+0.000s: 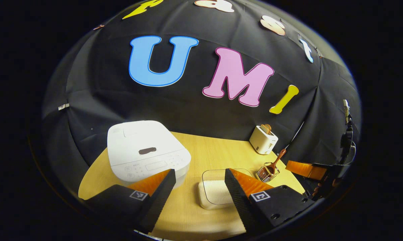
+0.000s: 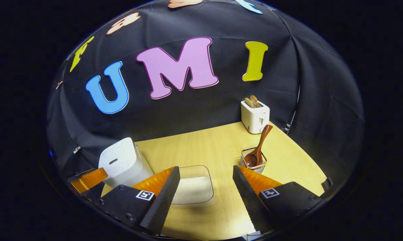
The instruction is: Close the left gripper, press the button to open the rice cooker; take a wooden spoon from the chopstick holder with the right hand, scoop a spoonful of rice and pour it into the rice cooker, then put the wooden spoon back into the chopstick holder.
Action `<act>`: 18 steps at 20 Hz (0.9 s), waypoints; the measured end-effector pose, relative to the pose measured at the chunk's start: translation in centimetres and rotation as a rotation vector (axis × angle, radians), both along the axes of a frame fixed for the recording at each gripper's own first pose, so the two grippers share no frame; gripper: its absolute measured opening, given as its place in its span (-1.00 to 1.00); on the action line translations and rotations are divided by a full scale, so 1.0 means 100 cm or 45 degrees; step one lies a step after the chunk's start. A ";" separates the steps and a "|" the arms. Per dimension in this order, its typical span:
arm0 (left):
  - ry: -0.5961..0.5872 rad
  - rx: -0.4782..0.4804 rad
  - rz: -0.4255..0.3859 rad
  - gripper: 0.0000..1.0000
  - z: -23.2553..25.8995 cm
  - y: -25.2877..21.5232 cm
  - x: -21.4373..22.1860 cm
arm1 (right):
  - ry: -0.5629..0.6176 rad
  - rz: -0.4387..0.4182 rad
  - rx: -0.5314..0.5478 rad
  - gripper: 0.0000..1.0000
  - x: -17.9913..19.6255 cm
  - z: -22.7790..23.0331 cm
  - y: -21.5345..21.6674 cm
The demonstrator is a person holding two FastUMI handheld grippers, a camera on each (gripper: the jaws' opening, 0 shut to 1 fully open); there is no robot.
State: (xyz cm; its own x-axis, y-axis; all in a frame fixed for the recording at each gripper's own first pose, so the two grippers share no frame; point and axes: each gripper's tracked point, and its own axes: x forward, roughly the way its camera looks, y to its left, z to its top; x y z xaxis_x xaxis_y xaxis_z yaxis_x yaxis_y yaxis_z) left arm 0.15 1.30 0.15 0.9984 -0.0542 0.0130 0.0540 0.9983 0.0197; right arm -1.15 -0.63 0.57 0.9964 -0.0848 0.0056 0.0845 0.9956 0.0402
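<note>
Standing in the chopstick holder (image 2: 254, 163), wooden spoon (image 2: 259, 147) leans handle-up.

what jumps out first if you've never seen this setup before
The white rice cooker, lid shut, dominates the left of the wooden table. In front of the claws sits a clear container of rice, and to its right a wooden spoon stands in a wire chopstick holder. A white toaster holding bread stands in the far right corner.

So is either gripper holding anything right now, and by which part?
Nothing is held. The left gripper and right gripper are both open and empty; the wooden spoon stands in the chopstick holder.
</note>
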 end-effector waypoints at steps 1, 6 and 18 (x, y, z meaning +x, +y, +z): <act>-0.006 0.005 -0.018 0.91 0.000 0.001 -0.001 | -0.001 -0.012 -0.005 0.97 -0.002 0.000 0.001; -0.037 -0.001 -0.057 0.89 0.006 0.006 -0.004 | -0.005 -0.018 -0.007 0.97 -0.004 0.000 0.009; -0.053 -0.099 0.269 -0.60 0.060 0.068 0.035 | 0.052 0.113 0.016 0.97 0.023 -0.005 0.001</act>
